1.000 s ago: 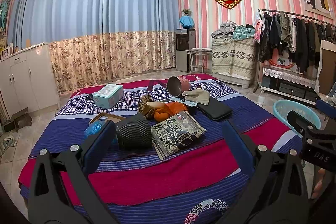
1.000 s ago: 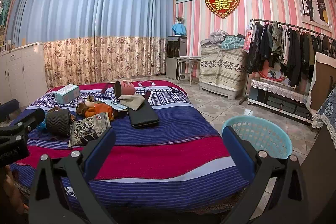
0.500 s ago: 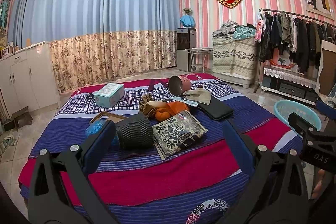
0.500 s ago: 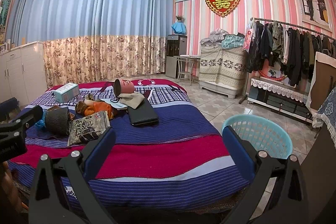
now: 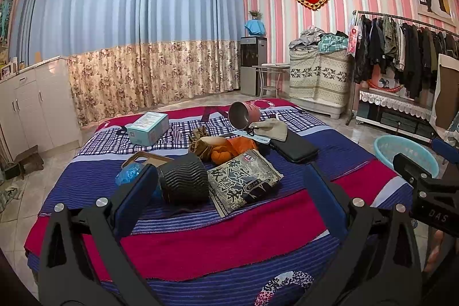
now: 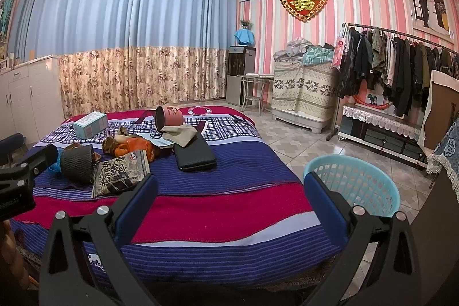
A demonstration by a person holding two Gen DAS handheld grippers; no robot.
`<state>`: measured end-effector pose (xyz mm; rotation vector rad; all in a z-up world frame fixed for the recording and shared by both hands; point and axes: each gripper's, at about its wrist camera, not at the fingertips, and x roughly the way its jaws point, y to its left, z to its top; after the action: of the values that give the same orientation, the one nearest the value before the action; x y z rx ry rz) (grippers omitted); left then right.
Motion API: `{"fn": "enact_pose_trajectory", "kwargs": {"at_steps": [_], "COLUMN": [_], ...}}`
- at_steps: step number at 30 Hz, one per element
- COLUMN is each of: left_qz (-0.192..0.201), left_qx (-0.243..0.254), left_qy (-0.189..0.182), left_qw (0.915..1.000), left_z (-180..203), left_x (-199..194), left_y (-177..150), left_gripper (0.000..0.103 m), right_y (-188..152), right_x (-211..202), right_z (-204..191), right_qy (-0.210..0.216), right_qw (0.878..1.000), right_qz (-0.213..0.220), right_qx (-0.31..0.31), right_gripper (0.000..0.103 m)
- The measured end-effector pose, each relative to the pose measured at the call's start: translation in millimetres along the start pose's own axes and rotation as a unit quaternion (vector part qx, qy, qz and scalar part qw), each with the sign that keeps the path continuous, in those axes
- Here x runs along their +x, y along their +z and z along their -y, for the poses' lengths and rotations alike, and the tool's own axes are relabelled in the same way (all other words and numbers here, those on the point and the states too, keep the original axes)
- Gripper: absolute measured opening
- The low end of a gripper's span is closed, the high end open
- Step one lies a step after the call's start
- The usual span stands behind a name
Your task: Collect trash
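Left wrist view: hovering at the near edge of the bed covered in a striped red and blue blanket (image 5: 200, 243), left gripper (image 5: 229, 197) with jaws spread wide and holding nothing. Lying between the blue fingers (image 5: 134, 200), farther on the blanket: a ribbed black cylinder on its side (image 5: 183, 181), touching a flat grey printed foil packet (image 5: 243, 181) at its right; a crumpled blue plastic wrapper (image 5: 129, 172) just left of the cylinder. Farther still: an orange stuffed toy (image 5: 229, 148), a pink metal mug tipped over (image 5: 243, 115), a black flat case (image 5: 294, 146), a pale teal cardboard box (image 5: 147, 128) at far left. Standing on the floor at right, a light blue plastic basket (image 5: 401, 151), partly hidden behind the right gripper (image 5: 424, 185).

Right wrist view: hanging over the near right part of the bed, right gripper (image 6: 229, 197) likewise gaping wide, gripping nothing. Sitting just right of the bed, behind the right finger, the basket (image 6: 358, 182). Resting well to the left, the packet (image 6: 120, 174), cylinder (image 6: 77, 164) and wrapper (image 6: 54, 165), beside the left gripper (image 6: 31, 165)
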<state>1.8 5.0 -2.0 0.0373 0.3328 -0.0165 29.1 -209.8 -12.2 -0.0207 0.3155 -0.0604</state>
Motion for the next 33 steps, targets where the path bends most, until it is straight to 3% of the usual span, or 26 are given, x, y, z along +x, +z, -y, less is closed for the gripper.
{"fn": "enact_pose_trajectory", "kwargs": {"at_steps": [33], "left_qz": [-0.018], "left_qx": [-0.007], "left_qy": [-0.003], "left_qw": [0.9998], "left_z": [-9.8], "left_x": [8.4], "left_y": [-3.7], "left_gripper": [0.098], "right_y": [-5.7], "right_x": [0.6], "right_z": [7.8], "right_qy": [-0.005], "right_qw": [1.000], "right_qz": [-0.005], "right_qx": [-0.001], "right_gripper": [0.099]}}
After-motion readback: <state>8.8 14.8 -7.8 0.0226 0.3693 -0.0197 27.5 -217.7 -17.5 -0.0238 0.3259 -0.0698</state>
